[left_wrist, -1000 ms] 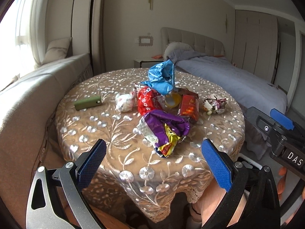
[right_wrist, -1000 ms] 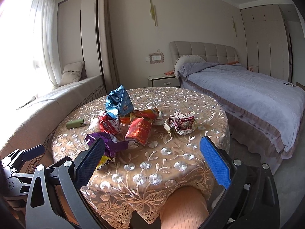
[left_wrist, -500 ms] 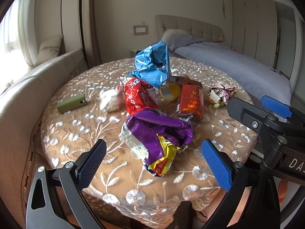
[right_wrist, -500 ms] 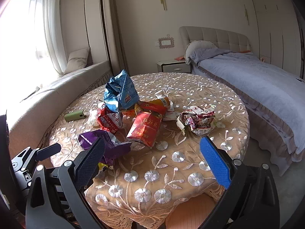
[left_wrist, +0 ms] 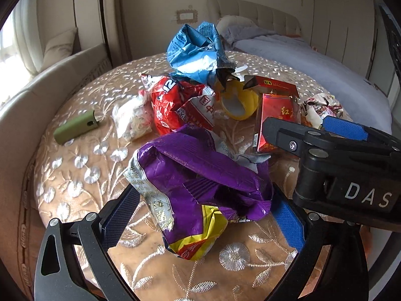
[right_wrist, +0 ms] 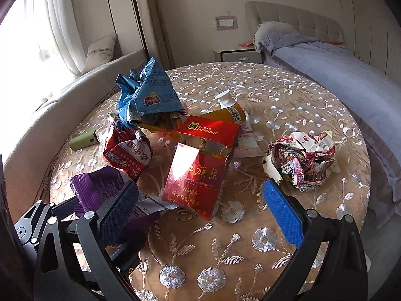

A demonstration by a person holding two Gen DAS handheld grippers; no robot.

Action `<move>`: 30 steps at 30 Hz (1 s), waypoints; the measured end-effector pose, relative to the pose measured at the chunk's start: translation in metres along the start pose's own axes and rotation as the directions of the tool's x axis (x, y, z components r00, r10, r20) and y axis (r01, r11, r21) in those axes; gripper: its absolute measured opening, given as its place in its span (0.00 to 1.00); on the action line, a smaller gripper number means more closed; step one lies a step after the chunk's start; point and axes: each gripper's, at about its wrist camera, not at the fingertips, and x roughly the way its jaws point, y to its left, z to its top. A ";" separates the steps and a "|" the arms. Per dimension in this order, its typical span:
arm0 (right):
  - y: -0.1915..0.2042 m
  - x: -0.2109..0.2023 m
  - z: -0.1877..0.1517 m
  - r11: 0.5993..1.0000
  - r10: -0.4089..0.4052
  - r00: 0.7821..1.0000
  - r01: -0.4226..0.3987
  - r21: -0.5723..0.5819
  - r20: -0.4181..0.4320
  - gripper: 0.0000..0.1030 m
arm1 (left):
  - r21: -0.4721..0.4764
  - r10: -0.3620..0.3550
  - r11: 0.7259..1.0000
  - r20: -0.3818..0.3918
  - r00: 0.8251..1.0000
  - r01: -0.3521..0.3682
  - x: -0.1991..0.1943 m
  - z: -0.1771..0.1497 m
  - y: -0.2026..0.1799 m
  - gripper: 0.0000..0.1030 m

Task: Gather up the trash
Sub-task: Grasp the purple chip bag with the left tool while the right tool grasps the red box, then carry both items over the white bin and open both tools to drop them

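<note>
The left gripper [left_wrist: 203,215] has its jaws wide apart on both sides of the crumpled purple foil snack bag [left_wrist: 200,175], near the front edge of the round counter with embroidered cloth [right_wrist: 288,95]. The right gripper [right_wrist: 200,210] is also wide apart, just before the open red cardboard cigarette box [right_wrist: 198,173]. The crumpled blue bag [right_wrist: 147,92] stands farther back.

White capitals "DAS" mark the black body of the right gripper [left_wrist: 333,135] in the left wrist view. The red cigarette pack [right_wrist: 198,170] carries "HONGQIQU" in gold on its open lid, with Chinese characters down its front. Print on the blue bag [right_wrist: 147,92] and the other wrappers is too small to read.
</note>
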 end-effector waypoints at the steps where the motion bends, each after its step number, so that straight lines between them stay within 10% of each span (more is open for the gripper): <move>1: -0.001 0.005 0.003 1.000 0.004 1.000 -0.004 0.007 -0.010 0.96 | -0.003 0.001 1.000 -0.003 1.000 -0.001 0.002 0.001 0.001 0.95; 3: -0.003 0.013 0.007 0.999 0.027 0.999 -0.026 0.024 -0.019 0.94 | -0.009 -0.002 1.000 -0.007 1.000 0.002 0.005 0.004 0.003 0.93; 6: -0.002 0.027 0.007 0.999 0.048 0.996 -0.047 0.019 -0.074 0.62 | -0.008 0.000 1.000 -0.008 1.000 0.000 0.007 0.005 0.005 0.87; 30: -0.051 -0.100 -0.039 0.993 0.093 0.982 -0.104 0.056 0.164 0.46 | 0.020 -0.036 0.999 0.125 0.991 0.034 -0.075 -0.013 -0.045 0.72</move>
